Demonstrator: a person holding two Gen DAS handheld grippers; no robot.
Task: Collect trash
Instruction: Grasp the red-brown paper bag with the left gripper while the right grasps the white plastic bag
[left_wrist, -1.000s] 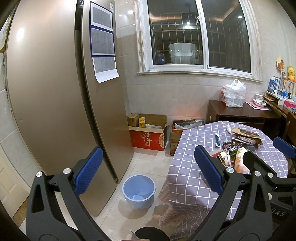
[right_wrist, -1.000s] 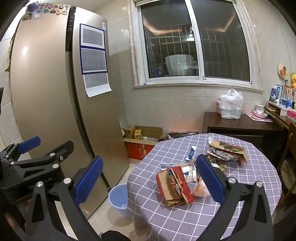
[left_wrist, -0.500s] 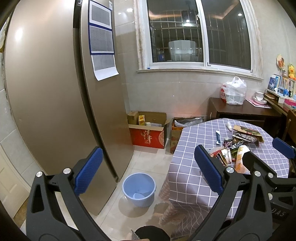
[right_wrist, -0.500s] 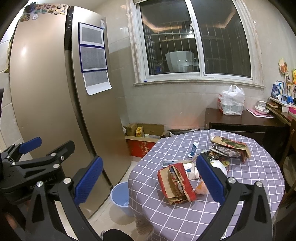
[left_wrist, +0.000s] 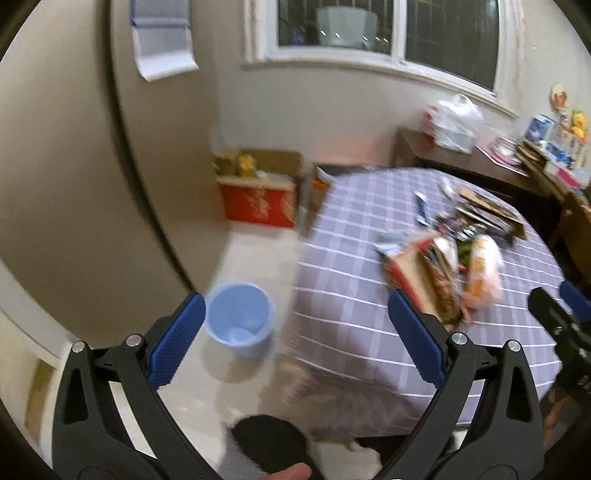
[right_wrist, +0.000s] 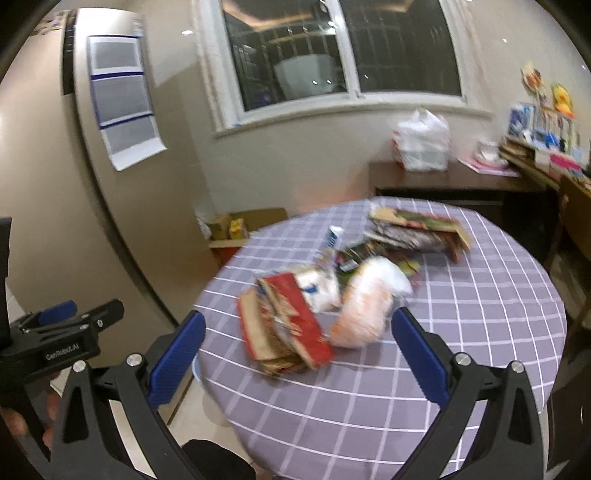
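Both tongs are spread wide and holding nothing. The right gripper is hanging above the near edge of the table, pointing at the trash: a red carton touching a pale bag, with more wrappers behind. The left gripper is pointing between table and bucket on the floor. Best is lowering the right one over the carton's edge, squeezing firmly, so the flat carton is not slipping.
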